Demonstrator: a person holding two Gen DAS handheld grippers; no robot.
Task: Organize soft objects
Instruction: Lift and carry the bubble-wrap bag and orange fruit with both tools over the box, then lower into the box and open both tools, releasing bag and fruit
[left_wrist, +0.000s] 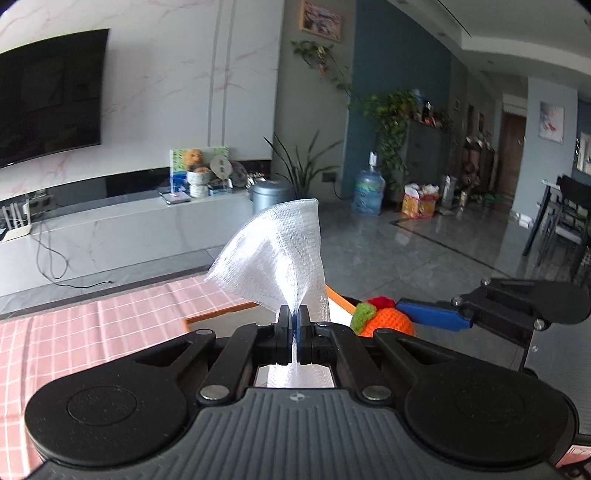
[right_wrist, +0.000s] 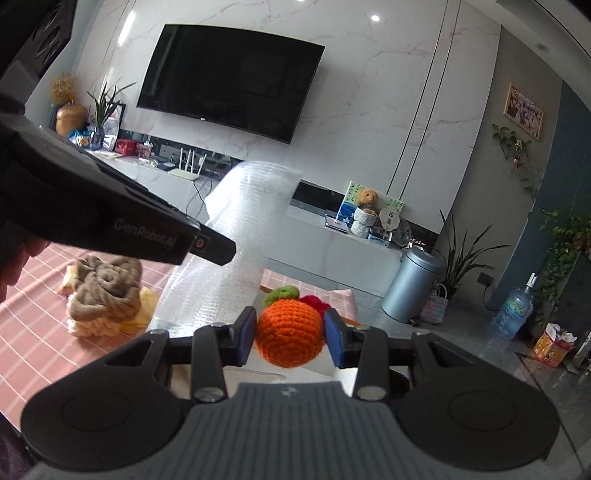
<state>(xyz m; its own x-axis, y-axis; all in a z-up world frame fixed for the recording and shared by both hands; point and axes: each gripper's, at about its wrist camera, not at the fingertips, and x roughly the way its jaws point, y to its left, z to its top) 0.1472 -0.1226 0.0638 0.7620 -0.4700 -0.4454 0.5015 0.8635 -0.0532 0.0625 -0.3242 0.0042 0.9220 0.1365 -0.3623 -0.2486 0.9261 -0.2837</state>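
Note:
My left gripper (left_wrist: 294, 325) is shut on a sheer white mesh cloth (left_wrist: 280, 251), which fans up above the fingers and hangs down below them. In the right wrist view the same white mesh cloth (right_wrist: 236, 251) hangs as a long strip left of centre. My right gripper (right_wrist: 290, 334) is shut on a crocheted orange fruit (right_wrist: 288, 332) with a green leaf and a red piece behind it. From the left wrist view the crocheted orange fruit (left_wrist: 388, 321) shows at the right, by the right gripper's blue finger (left_wrist: 432, 314). Both are lifted above the pink checked tablecloth (left_wrist: 92, 332).
A brown knitted bundle (right_wrist: 107, 291) lies on yellow-white soft items at the left of the tablecloth (right_wrist: 33, 332). An orange-edged white tray (left_wrist: 229, 314) sits under the grippers. Beyond the table stand a white TV bench (left_wrist: 122, 229), a grey bin (right_wrist: 413, 284) and a water bottle (left_wrist: 368, 192).

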